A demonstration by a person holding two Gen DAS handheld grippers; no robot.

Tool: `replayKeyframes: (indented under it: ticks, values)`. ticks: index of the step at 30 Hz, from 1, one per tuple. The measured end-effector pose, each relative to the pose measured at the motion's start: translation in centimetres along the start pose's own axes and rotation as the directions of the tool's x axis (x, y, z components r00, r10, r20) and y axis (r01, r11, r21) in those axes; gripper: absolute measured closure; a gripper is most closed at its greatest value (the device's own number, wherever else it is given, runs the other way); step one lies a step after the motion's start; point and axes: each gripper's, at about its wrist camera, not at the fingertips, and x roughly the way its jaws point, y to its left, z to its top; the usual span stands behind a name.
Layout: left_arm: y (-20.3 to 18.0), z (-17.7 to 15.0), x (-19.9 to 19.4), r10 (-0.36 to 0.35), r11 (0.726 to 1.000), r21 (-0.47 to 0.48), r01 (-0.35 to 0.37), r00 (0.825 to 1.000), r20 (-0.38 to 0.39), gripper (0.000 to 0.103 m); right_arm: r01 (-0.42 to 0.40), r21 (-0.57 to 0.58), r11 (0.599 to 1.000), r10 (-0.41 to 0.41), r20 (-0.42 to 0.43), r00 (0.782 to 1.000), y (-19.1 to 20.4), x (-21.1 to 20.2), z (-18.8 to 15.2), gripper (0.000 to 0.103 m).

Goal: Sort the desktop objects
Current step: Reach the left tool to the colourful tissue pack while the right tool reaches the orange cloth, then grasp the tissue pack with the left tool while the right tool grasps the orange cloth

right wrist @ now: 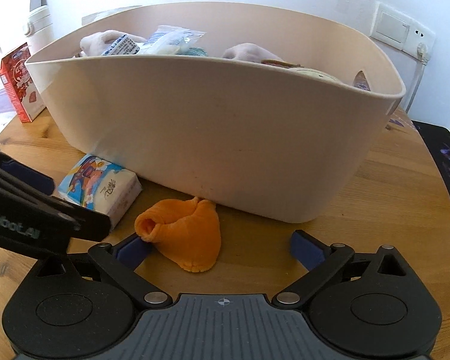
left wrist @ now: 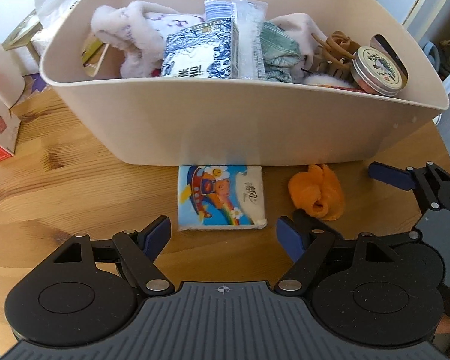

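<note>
The tissue pack (left wrist: pixel 222 198) lay flat on the desk (left wrist: pixel 75 198), touching the foot of the cream bin (left wrist: pixel 225 120); just beside it sat a crumpled orange cloth (right wrist: pixel 183 234). The pack looked light and soft, its wrapper probably slippery, so a pinch across its two long edges seemed best. The cloth looked limp and would likely bunch anywhere it was squeezed. The left claw (left wrist: pixel 225 234) hovered tilted downward just short of the pack, jaws spread wide and empty. The right claw (right wrist: pixel 222 246) pointed down likewise, wide open, its left finger at the cloth's rolled edge, gripping nothing.
</note>
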Motion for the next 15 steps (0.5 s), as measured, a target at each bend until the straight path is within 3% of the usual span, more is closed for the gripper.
replayKeyframes:
  ticks: [5, 9, 13, 15]
  values:
    - [0.1, 0.4, 0.9, 0.006, 1.000, -0.025, -0.007, 1.000, -0.020, 0.024, -0.002, 0.005, 1.000, 0.002, 0.010, 1.000, -0.3, -0.3, -0.1, 0.012]
    - [0.0, 0.6, 1.3, 0.023, 0.999, -0.030, -0.024, 1.000, -0.010, 0.024, -0.009, -0.006, 1.000, 0.009, 0.021, 1.000, -0.1, -0.6, 0.1, 0.030]
    - [-0.3, 0.5, 1.5, 0.049, 0.999, -0.014, -0.049, 0.999, 0.009, 0.024, -0.017, -0.018, 1.000, 0.018, 0.029, 0.999, 0.0, -0.6, 0.1, 0.037]
    - [-0.4, 0.4, 1.4, 0.053, 0.999, -0.007, -0.053, 0.998, 0.016, 0.025, -0.025, -0.026, 0.999, 0.026, 0.036, 0.999, 0.0, -0.8, 0.1, 0.049]
